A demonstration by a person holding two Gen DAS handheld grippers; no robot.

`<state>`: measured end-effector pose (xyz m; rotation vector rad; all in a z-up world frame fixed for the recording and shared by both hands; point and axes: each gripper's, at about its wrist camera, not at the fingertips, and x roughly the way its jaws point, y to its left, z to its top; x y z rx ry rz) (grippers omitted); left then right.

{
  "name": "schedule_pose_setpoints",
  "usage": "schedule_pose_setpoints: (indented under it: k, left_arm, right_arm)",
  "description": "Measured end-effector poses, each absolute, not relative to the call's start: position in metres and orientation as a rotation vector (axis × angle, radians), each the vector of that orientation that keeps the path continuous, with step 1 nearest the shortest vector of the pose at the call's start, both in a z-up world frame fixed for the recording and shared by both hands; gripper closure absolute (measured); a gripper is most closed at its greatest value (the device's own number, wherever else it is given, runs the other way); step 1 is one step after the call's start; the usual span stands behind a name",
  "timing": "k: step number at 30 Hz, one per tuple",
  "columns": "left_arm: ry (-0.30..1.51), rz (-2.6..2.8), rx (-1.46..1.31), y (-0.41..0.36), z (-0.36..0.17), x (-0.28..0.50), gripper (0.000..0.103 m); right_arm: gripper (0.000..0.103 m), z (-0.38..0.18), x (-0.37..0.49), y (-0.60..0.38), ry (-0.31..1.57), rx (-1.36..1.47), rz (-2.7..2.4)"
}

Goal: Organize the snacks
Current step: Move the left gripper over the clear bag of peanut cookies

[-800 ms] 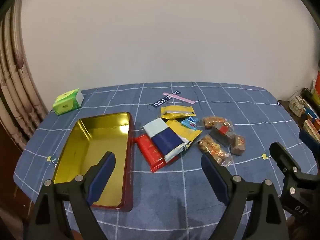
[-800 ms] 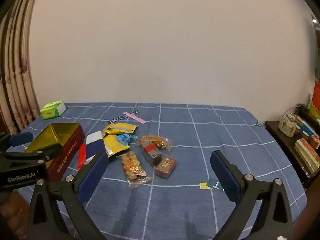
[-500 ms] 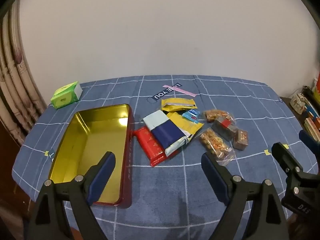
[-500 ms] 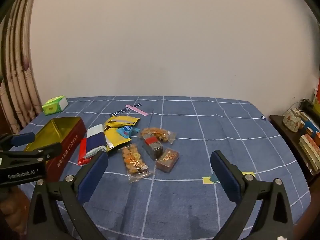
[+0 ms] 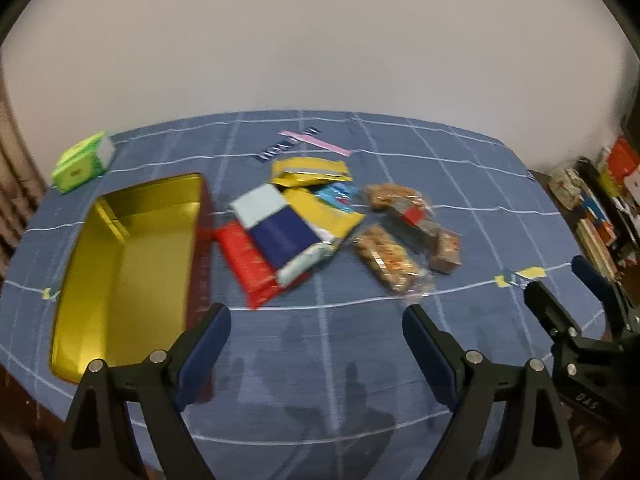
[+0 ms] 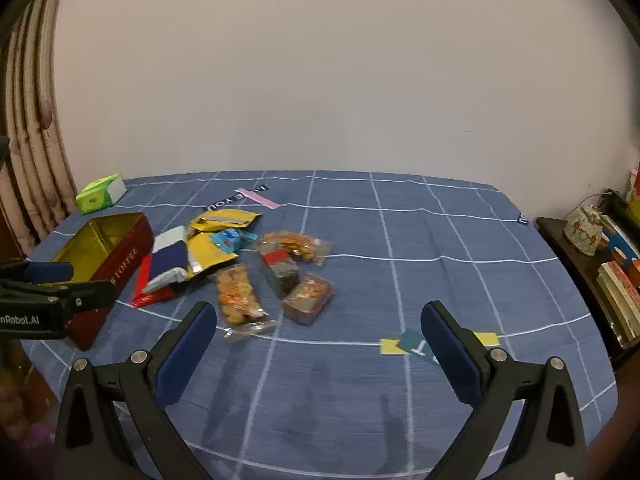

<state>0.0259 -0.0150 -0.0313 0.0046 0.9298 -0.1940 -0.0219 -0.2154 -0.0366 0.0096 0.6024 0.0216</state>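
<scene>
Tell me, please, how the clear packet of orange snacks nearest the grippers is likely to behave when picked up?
The clear packet of orange snacks looks like thin film around loose pieces, so it will probably sag and crinkle. Its glossy wrapper may be slippery. It lies flat on the tablecloth, so rolling seems unlikely.

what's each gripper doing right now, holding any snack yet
left gripper: open, holding nothing, above the cloth.
right gripper: open, holding nothing, above the cloth.

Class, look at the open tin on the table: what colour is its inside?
The tin is shiny gold-yellow inside, with dark red outer walls; the left wrist view shows it best.
</scene>
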Motion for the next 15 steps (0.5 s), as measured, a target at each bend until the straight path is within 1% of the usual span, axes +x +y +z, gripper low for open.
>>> schedule_pose_setpoints:
  k: [10,15]
  left_arm:
    - [1.083,-0.265,-0.096,-0.060,-0.048,0.079,0.013]
    - [1.160,-0.246,-0.180,-0.064,-0.064,0.109,0.013]
  right_arm:
    - [0.002,-0.040,-0.015,-0.258,0.623,0.057,-0.036]
    - [0.002,-0.047,-0.014,-0.269,0.638,0.077,-0.040]
